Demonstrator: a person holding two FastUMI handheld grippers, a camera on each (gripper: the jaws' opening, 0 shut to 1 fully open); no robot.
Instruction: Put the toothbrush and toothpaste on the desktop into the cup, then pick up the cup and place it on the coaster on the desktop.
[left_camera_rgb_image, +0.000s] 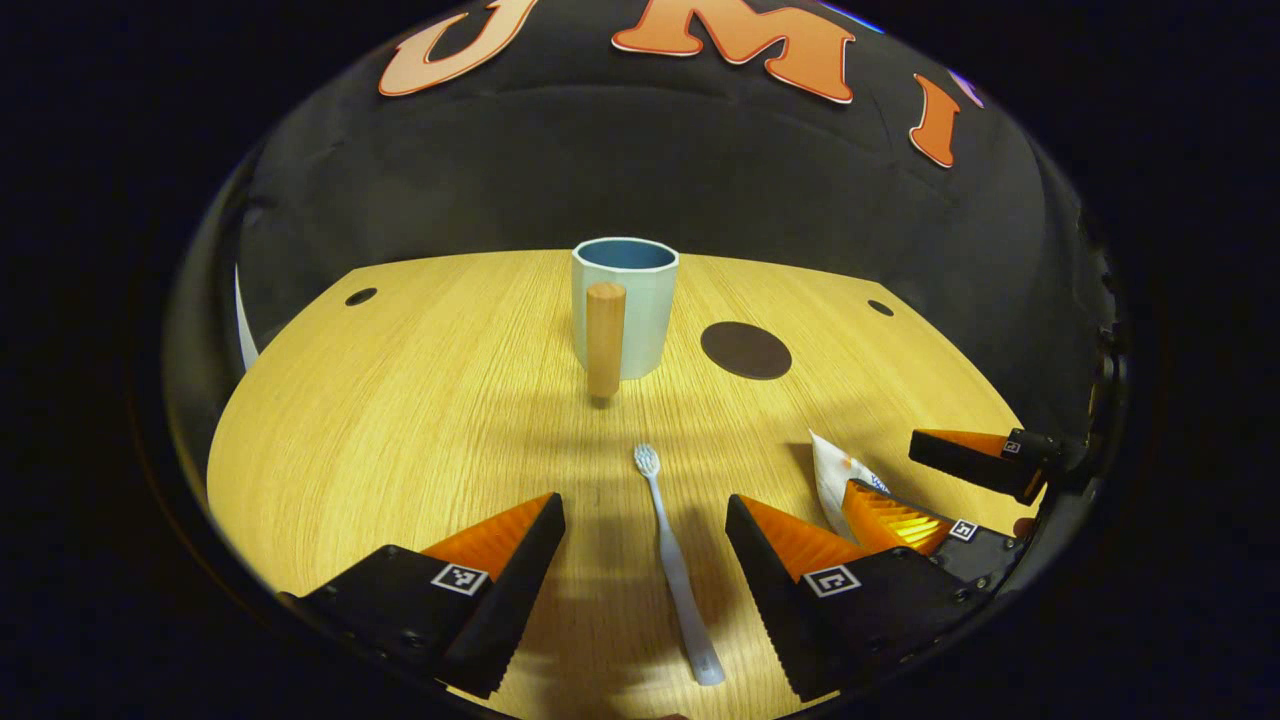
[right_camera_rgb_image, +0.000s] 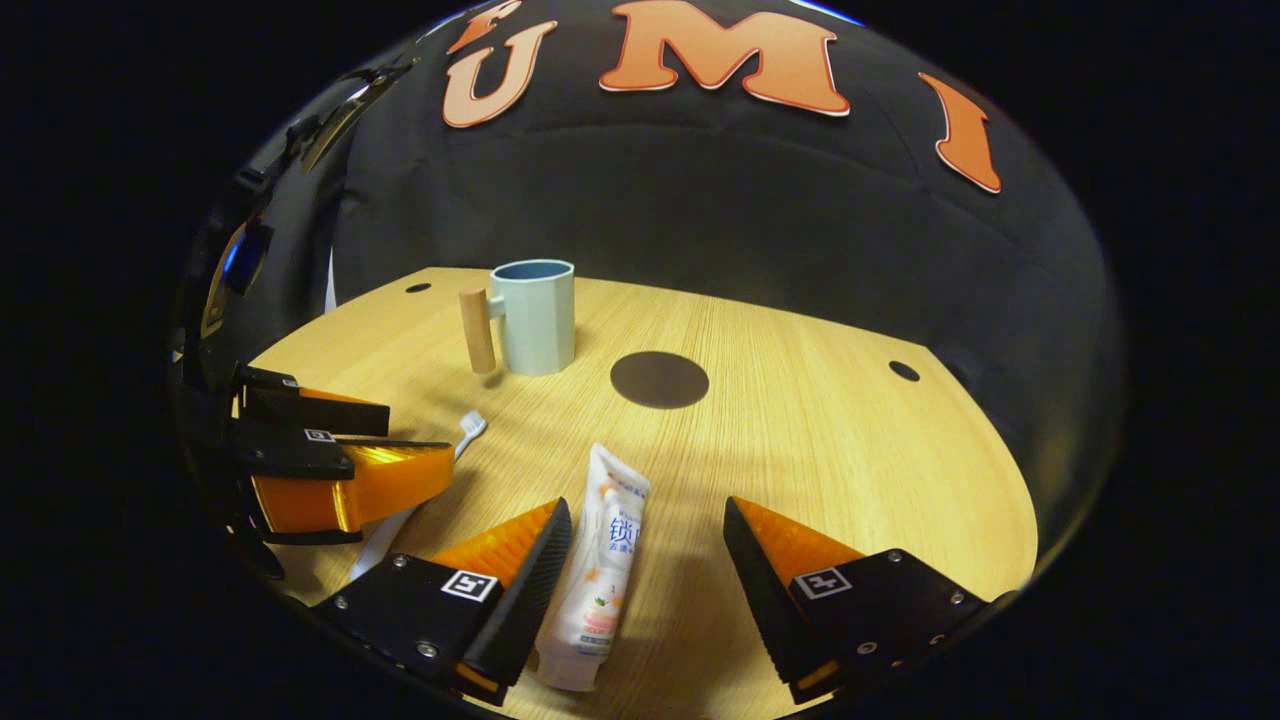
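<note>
A white toothbrush (left_camera_rgb_image: 675, 565) lies flat on the wooden desktop (left_camera_rgb_image: 420, 400), bristles pointing away, between the fingers of my open left gripper (left_camera_rgb_image: 645, 515). A white toothpaste tube (right_camera_rgb_image: 600, 570) lies between the fingers of my open right gripper (right_camera_rgb_image: 648, 520), close to its left finger. The pale blue cup (left_camera_rgb_image: 624, 305) with a wooden handle (left_camera_rgb_image: 605, 338) stands upright at the back of the desk, and also appears as the cup (right_camera_rgb_image: 535, 315) in the right gripper view. A dark round coaster (left_camera_rgb_image: 745, 350) lies to the cup's right, seen too as the coaster (right_camera_rgb_image: 659, 380).
The desktop has small dark holes near its far corners (left_camera_rgb_image: 360, 296) (right_camera_rgb_image: 904, 371). The right gripper (left_camera_rgb_image: 960, 490) appears at the lower right of the left gripper view, beside the tube's end (left_camera_rgb_image: 835, 475). The left gripper (right_camera_rgb_image: 350, 470) sits over the toothbrush head (right_camera_rgb_image: 470, 428).
</note>
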